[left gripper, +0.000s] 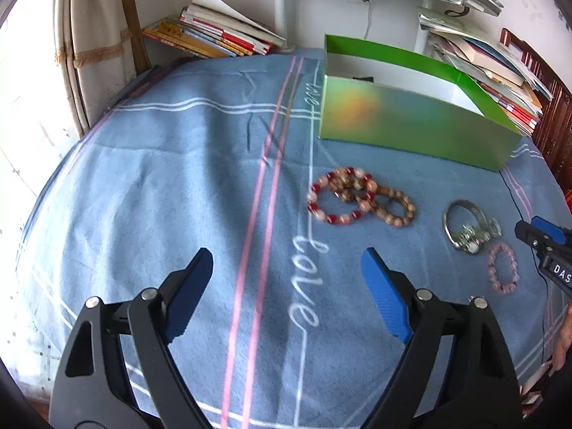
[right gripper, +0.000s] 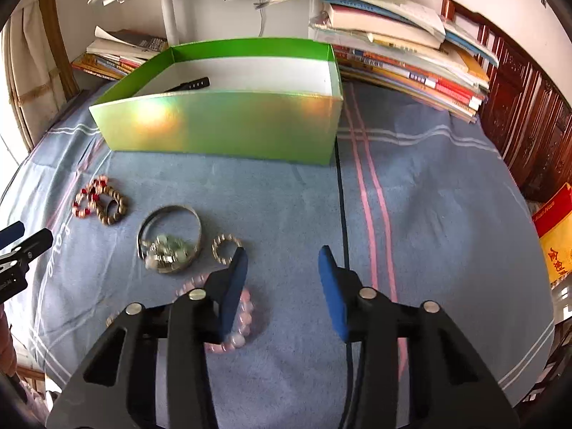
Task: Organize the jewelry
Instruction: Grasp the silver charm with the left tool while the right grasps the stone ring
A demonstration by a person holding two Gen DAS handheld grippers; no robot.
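An open green box [left gripper: 411, 121] [right gripper: 221, 125] stands on the blue blanket with a black strap [right gripper: 189, 84] inside. In front of it lie a red and pink bead bracelet [left gripper: 336, 196] [right gripper: 87, 195], a brown bead bracelet [left gripper: 397, 209] [right gripper: 114, 209], a silver bangle with a silvery cluster [left gripper: 466, 227] [right gripper: 169, 239], a small beaded ring [right gripper: 225, 246] and a pink bead bracelet [left gripper: 504, 268] [right gripper: 239, 321]. My left gripper [left gripper: 286, 261] is open and empty, short of the bracelets. My right gripper [right gripper: 282, 257] is open, its left finger over the pink bracelet.
Stacks of books [left gripper: 218, 34] [right gripper: 411, 64] lie behind the box against the wall. A white desk leg [left gripper: 280, 3] rises at the back. A dark wooden cabinet [right gripper: 529, 121] stands at the right, a curtain [left gripper: 85, 53] at the left.
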